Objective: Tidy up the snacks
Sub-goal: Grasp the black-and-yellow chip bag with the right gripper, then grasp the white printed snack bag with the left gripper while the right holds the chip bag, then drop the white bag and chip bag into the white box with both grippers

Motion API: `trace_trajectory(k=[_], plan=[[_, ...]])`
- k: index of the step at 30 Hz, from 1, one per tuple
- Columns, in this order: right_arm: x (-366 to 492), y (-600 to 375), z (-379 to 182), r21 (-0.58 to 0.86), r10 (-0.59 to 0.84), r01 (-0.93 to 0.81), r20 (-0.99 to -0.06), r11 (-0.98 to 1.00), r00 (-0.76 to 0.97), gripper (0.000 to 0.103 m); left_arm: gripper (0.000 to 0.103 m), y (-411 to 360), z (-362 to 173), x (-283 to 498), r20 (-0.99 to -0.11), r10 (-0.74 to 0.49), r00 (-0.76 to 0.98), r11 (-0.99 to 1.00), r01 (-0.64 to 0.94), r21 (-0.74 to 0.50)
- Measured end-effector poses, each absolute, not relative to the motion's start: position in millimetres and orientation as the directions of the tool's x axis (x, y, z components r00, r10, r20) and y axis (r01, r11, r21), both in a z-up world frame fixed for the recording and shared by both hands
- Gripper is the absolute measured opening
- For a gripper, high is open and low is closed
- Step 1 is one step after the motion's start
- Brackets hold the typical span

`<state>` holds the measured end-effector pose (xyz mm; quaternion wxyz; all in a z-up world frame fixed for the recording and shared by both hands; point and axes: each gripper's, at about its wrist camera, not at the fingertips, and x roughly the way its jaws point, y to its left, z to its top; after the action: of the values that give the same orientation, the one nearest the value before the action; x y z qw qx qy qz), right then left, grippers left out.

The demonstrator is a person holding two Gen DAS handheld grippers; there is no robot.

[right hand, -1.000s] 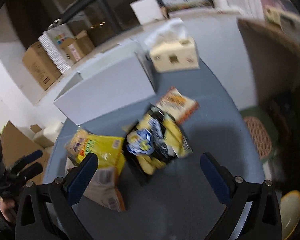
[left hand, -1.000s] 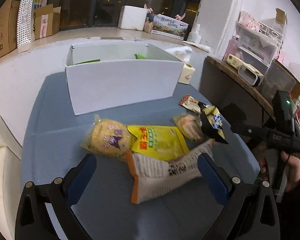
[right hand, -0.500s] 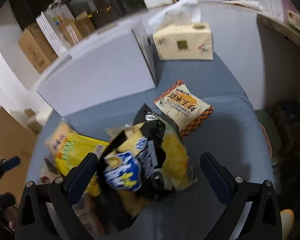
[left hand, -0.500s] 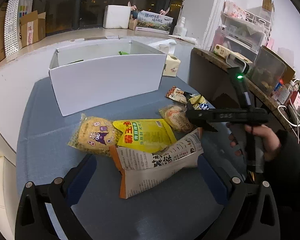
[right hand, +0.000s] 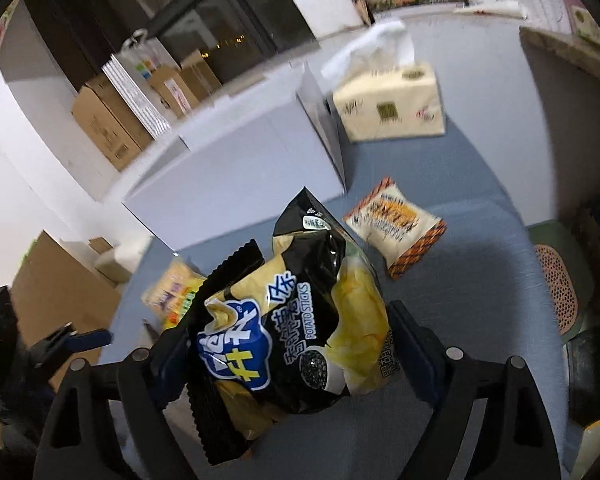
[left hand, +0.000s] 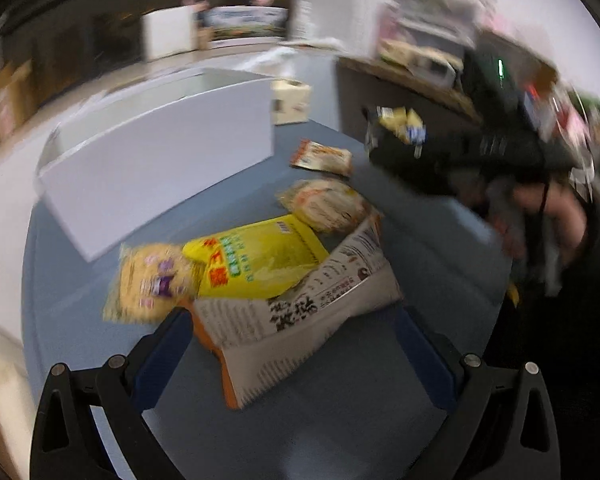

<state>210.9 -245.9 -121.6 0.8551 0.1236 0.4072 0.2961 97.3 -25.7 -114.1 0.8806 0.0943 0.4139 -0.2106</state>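
Note:
My right gripper (right hand: 288, 344) has a black and yellow potato sticks bag (right hand: 292, 328) between its pads; the jaws are closing and press on both sides. In the left wrist view that bag (left hand: 398, 126) hangs above the blue table (left hand: 340, 420). My left gripper (left hand: 292, 344) stands open, low over a white newsprint-pattern bag (left hand: 300, 320) with an orange edge, whose near end lies between the fingers. Behind it lie a yellow bag (left hand: 256, 256), a pale yellow bag with a purple figure (left hand: 152, 280) and a round pastry packet (left hand: 328, 204). An orange-edged packet (right hand: 396, 228) lies by itself.
An open white box (left hand: 160, 168) stands at the back of the table, and a tissue box (right hand: 392, 108) sits beside its right end. Cardboard boxes (right hand: 108, 128) line the windowsill. A dark counter with cluttered shelves (left hand: 420, 60) borders the table's right side.
The right gripper's jaws came in on the potato sticks bag and raised it off the table. My left gripper rolled and drew nearer to the white newsprint bag.

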Motion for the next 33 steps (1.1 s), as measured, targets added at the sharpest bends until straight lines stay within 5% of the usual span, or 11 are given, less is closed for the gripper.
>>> trace_trajectory(k=[8,15,16,18,20,25,33], plan=[[182,-269,-96,0.435,0.591,-0.399,-0.592,0.807,0.548,0.09,0.103,-64,-131,114,-0.824,-0.257,0.505,0.719,0.669,0.185],[161,-285,-82,0.43,0.565,-0.369,-0.577,0.824,0.59,0.09,0.101,-80,-151,124,-0.851,-0.239,0.468,0.644,0.732,0.221],[162,-287,-82,0.428,0.561,-0.365,-0.576,0.826,0.594,0.09,0.098,-81,-152,125,-0.85,-0.241,0.467,0.634,0.74,0.226],[160,-292,-80,0.429,0.556,-0.357,-0.575,0.83,0.601,0.09,0.057,-83,-155,127,-0.86,-0.251,0.445,0.614,0.76,0.214],[159,-294,-79,0.432,0.555,-0.353,-0.572,0.83,0.604,0.09,0.047,-84,-157,130,-0.865,-0.238,0.441,0.621,0.754,0.214],[160,-292,-78,0.436,0.562,-0.359,-0.569,0.825,0.601,0.09,0.04,-65,-135,126,-0.814,-0.314,0.489,0.706,0.693,0.145],[166,-276,-71,0.442,0.583,-0.384,-0.553,0.811,0.595,0.09,0.039,4,-79,131,-0.635,-0.417,0.65,0.898,0.401,-0.18]])
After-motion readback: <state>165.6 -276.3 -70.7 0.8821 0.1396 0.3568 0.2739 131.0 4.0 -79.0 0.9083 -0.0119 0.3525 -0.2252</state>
